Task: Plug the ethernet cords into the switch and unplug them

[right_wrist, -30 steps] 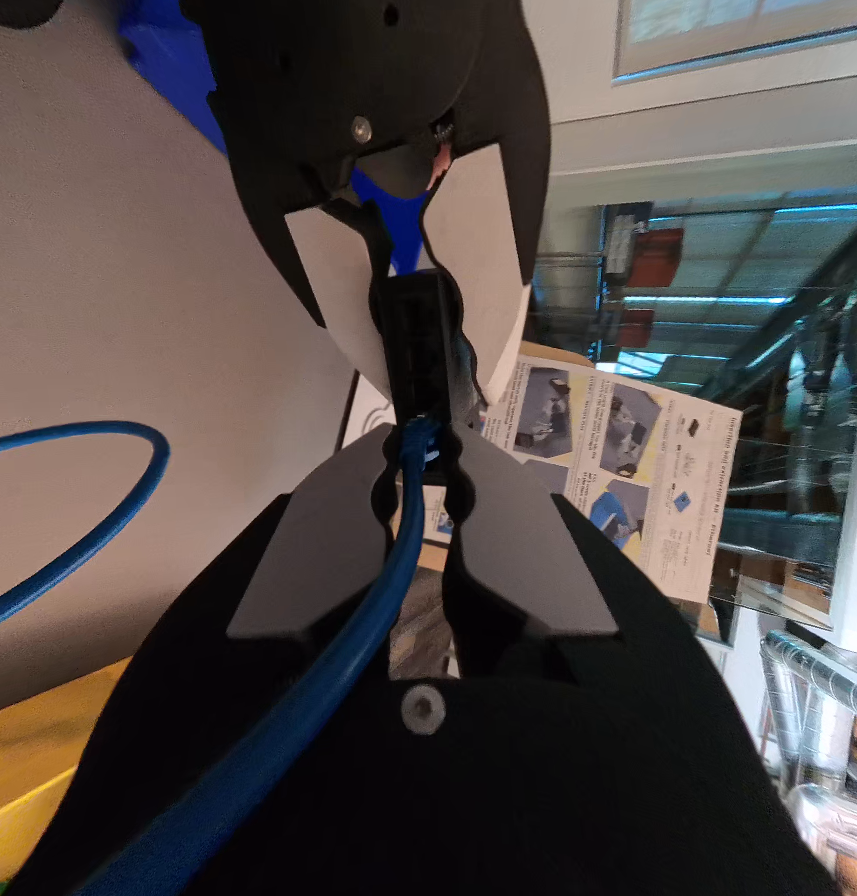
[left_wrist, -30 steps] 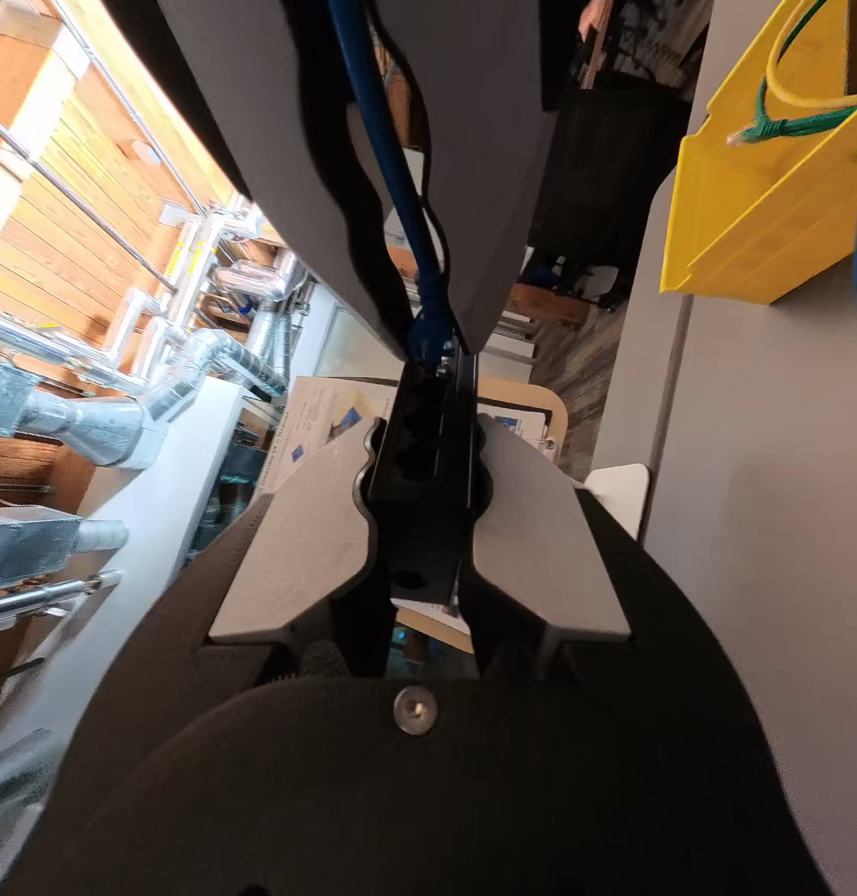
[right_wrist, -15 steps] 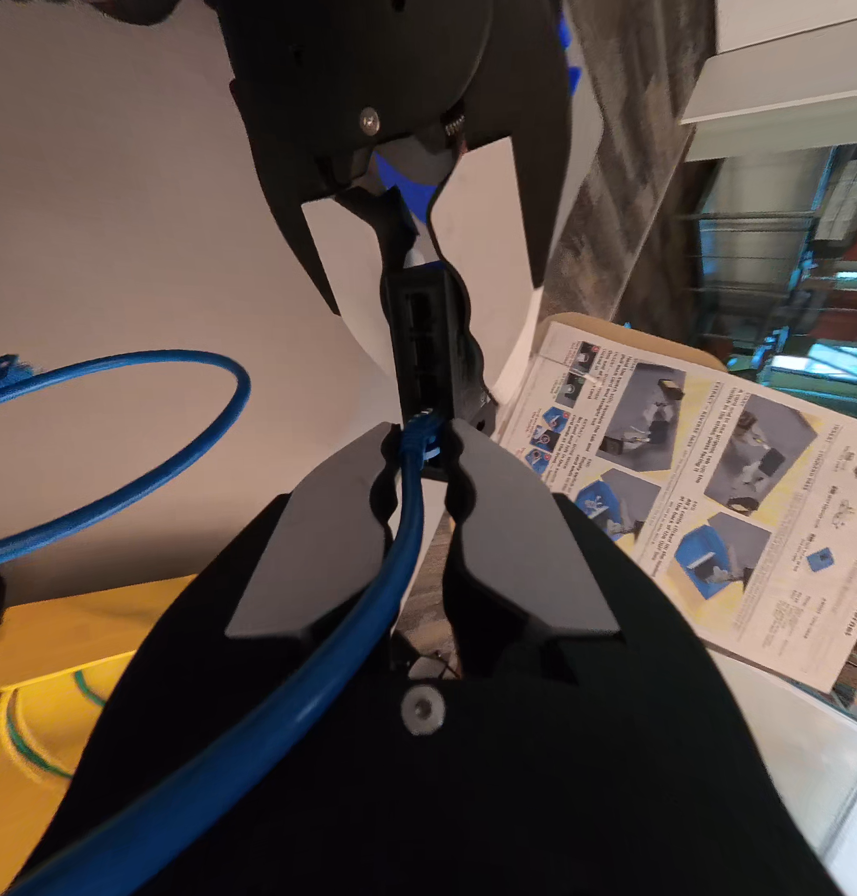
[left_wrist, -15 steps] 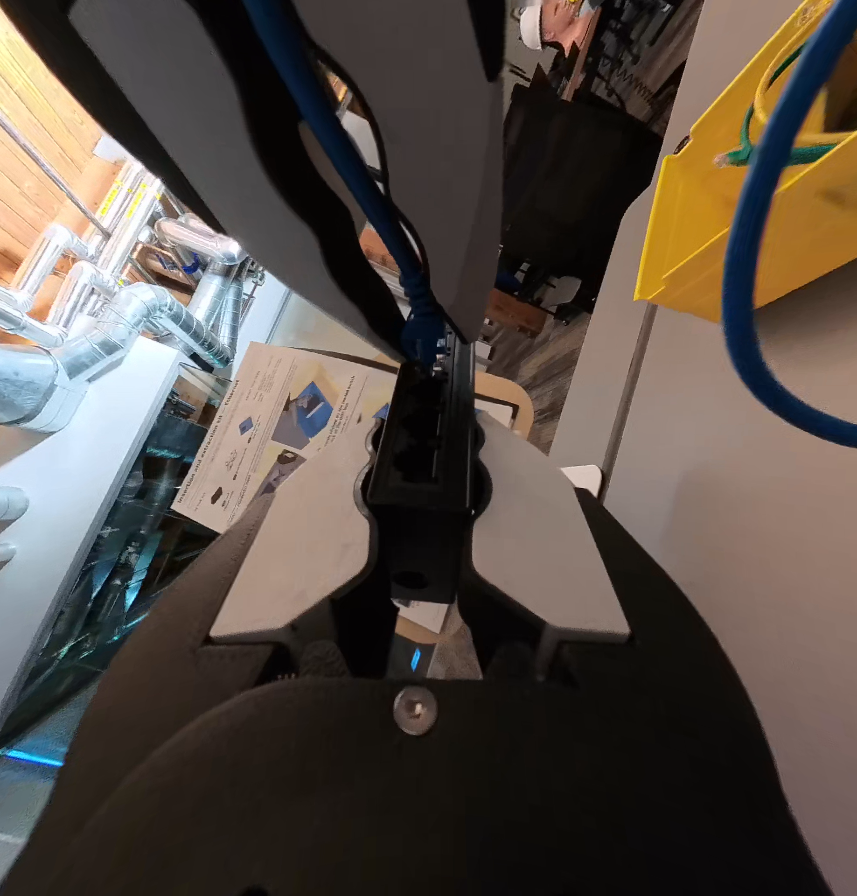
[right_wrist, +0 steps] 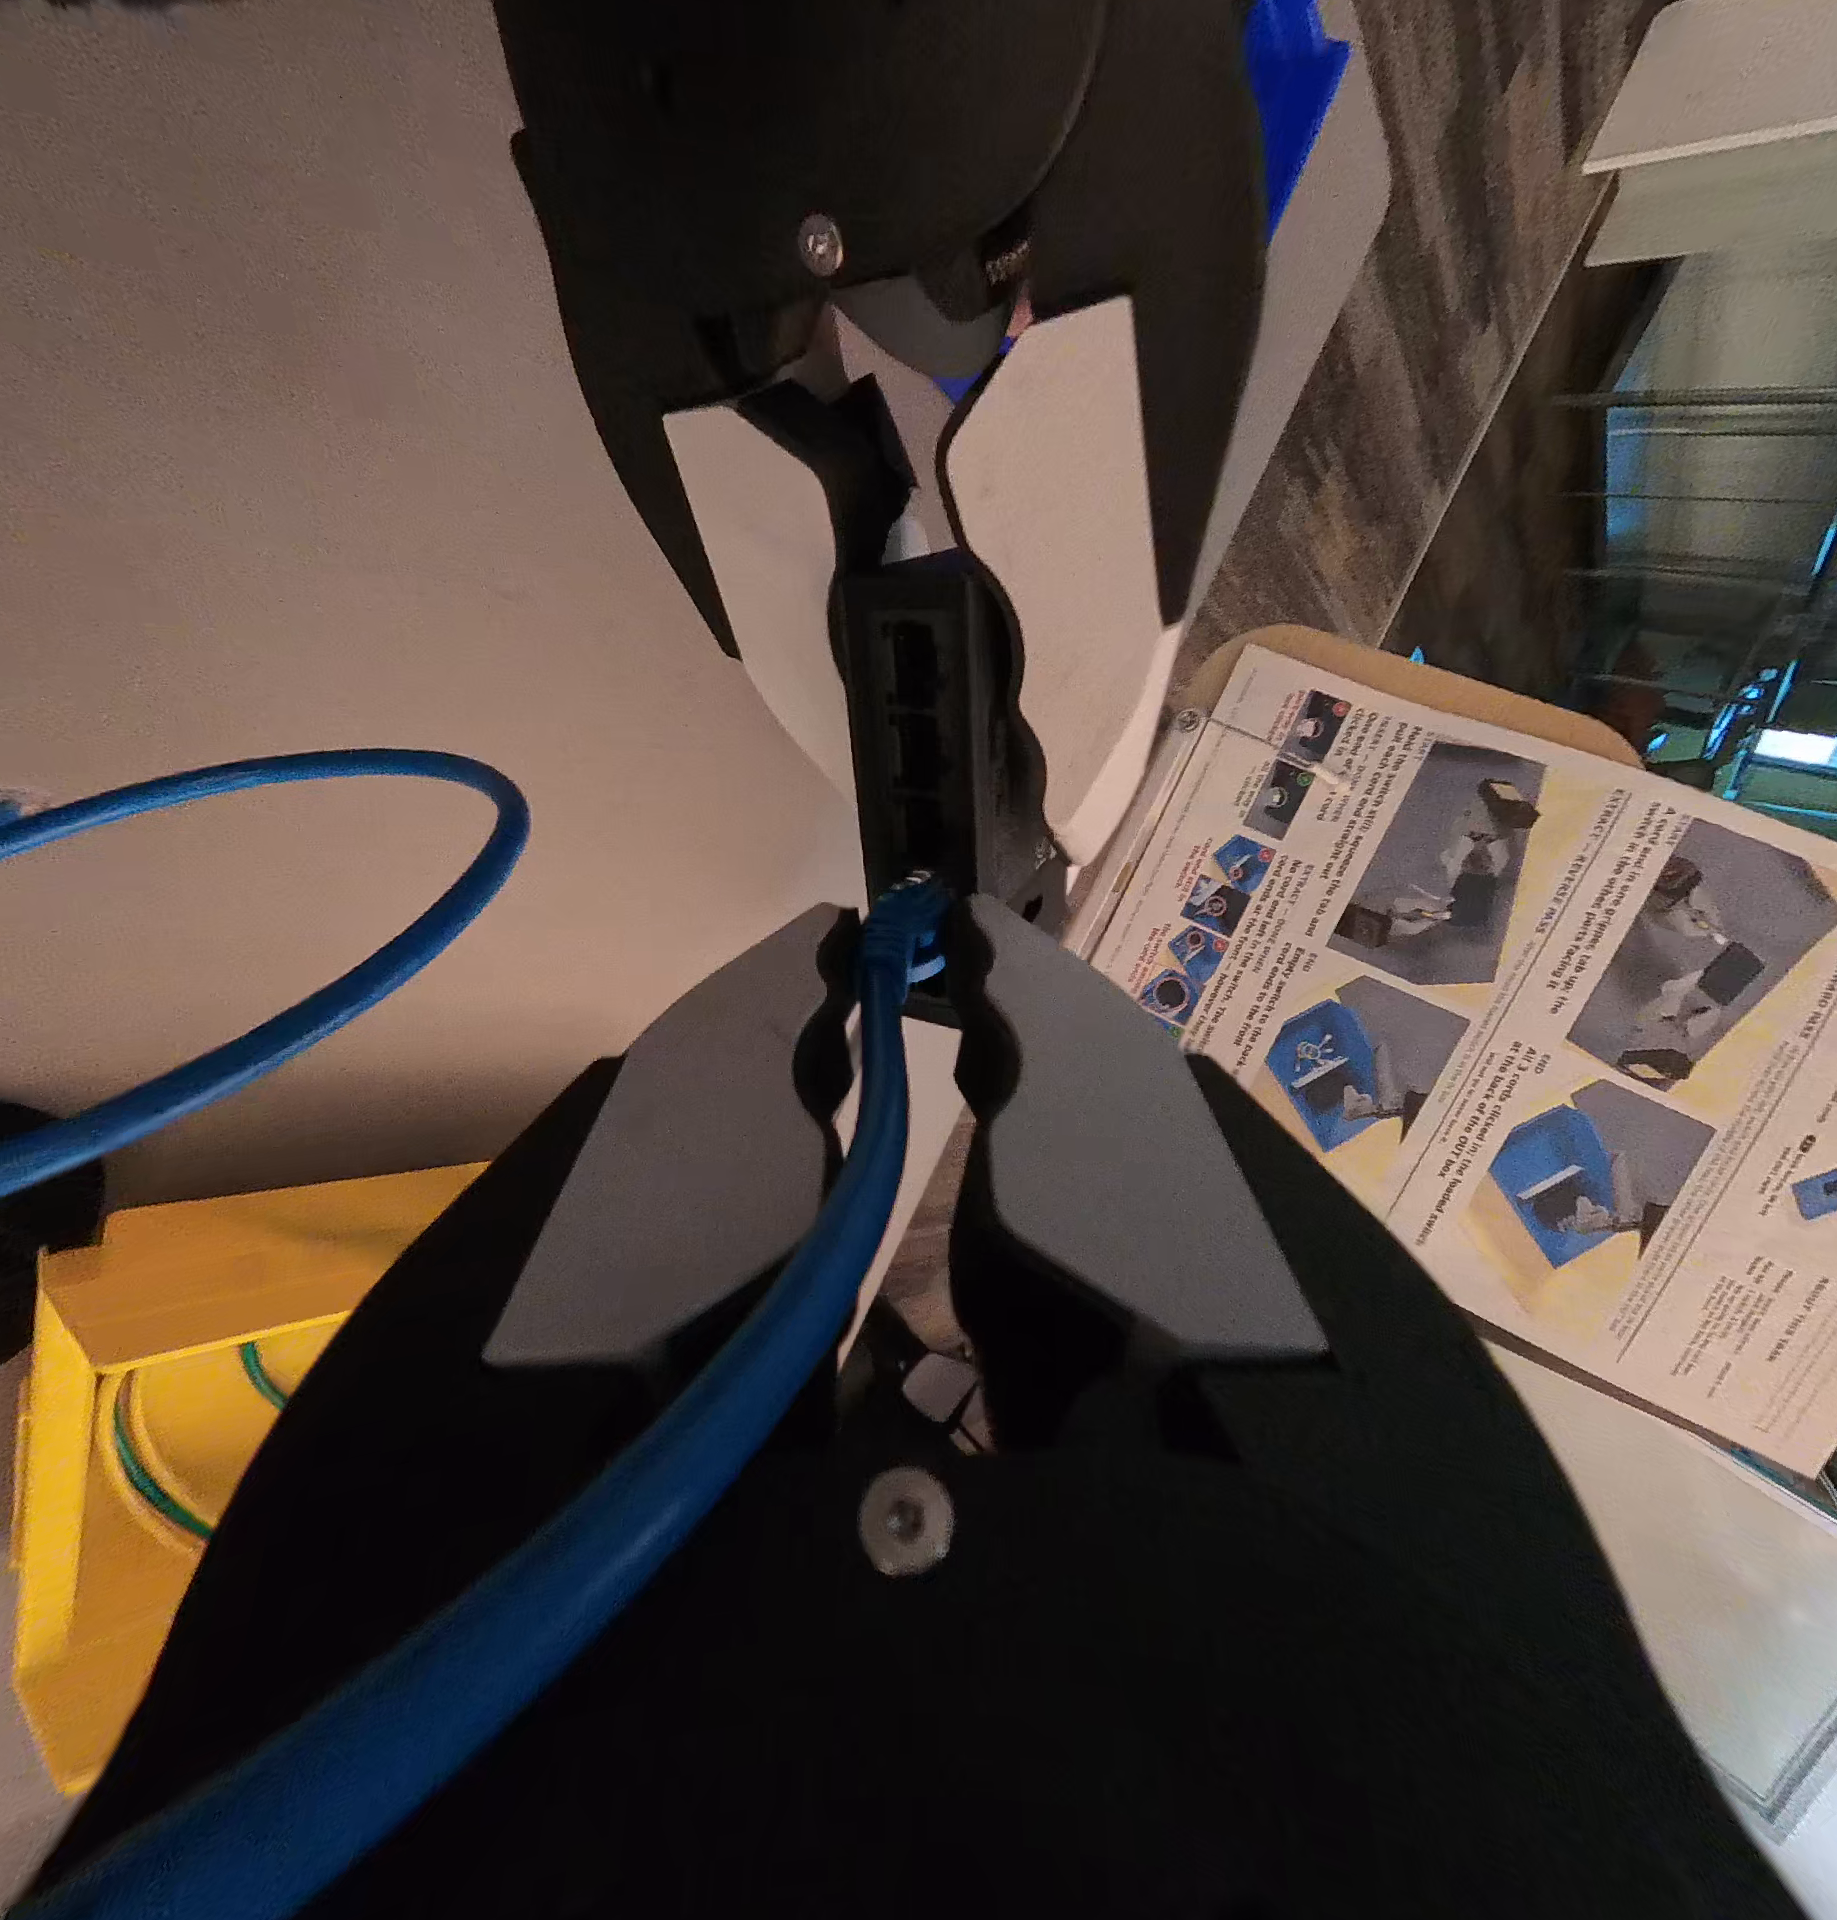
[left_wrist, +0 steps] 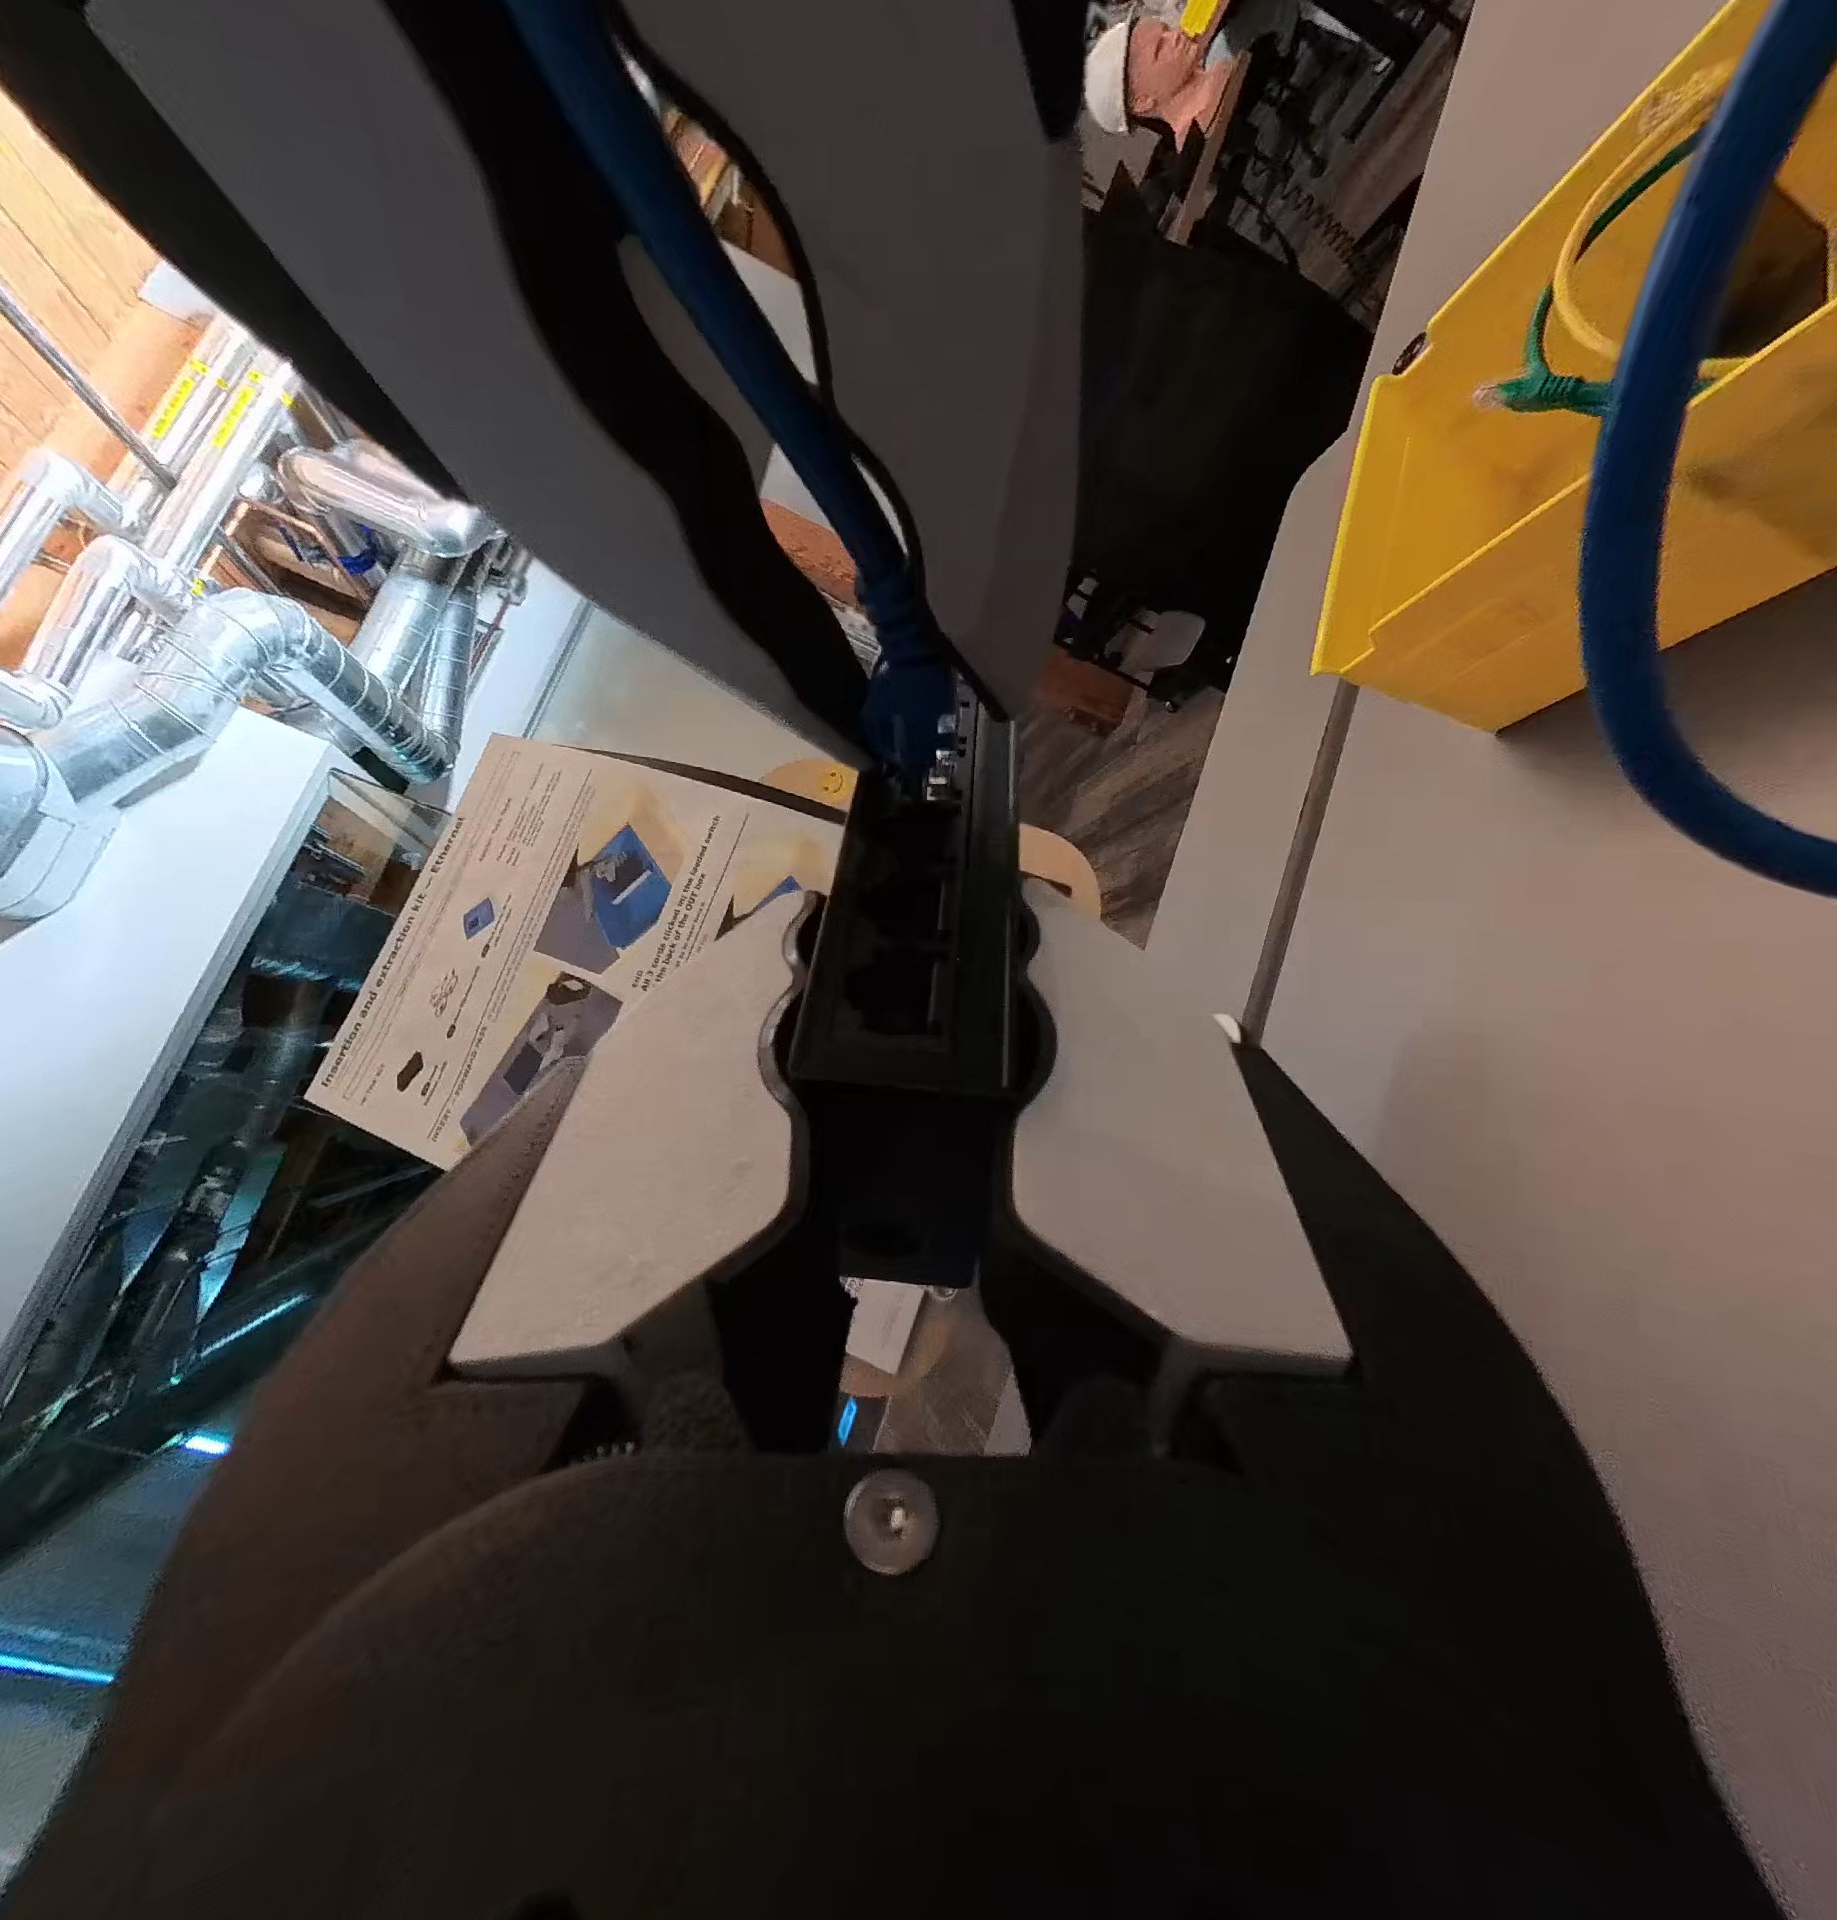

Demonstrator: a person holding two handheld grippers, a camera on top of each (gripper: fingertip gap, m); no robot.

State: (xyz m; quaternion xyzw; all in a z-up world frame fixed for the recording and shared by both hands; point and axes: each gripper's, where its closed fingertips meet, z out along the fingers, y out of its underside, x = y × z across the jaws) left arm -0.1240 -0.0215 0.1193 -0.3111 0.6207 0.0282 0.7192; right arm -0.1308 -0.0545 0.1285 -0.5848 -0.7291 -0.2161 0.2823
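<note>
Both grippers held tip to tip, facing each other, raised clear of the pale grey worktop (left_wrist: 1579, 1195).

Left gripper (left_wrist: 909, 997): jaws clamped on the sides of the small black plastic ethernet switch (left_wrist: 909, 977), port row facing the right gripper (right_wrist: 898, 925).

Right gripper: jaws closed on the blue round ethernet cord (right_wrist: 883, 1060) just behind its plug. Plug tip sits at the nearest end port of the switch; cannot tell whether fully seated. Cord runs back between the jaws and loops wide over the worktop.

Surroundings: yellow plastic bin (left_wrist: 1496, 540) on the worktop beyond the loop, green cord (left_wrist: 1548, 390) and yellow cord (left_wrist: 1589, 229) inside. Printed instruction sheet (right_wrist: 1516, 1039) on a board beside the jaws. Silver ducting (left_wrist: 270, 644) and timber wall behind.
</note>
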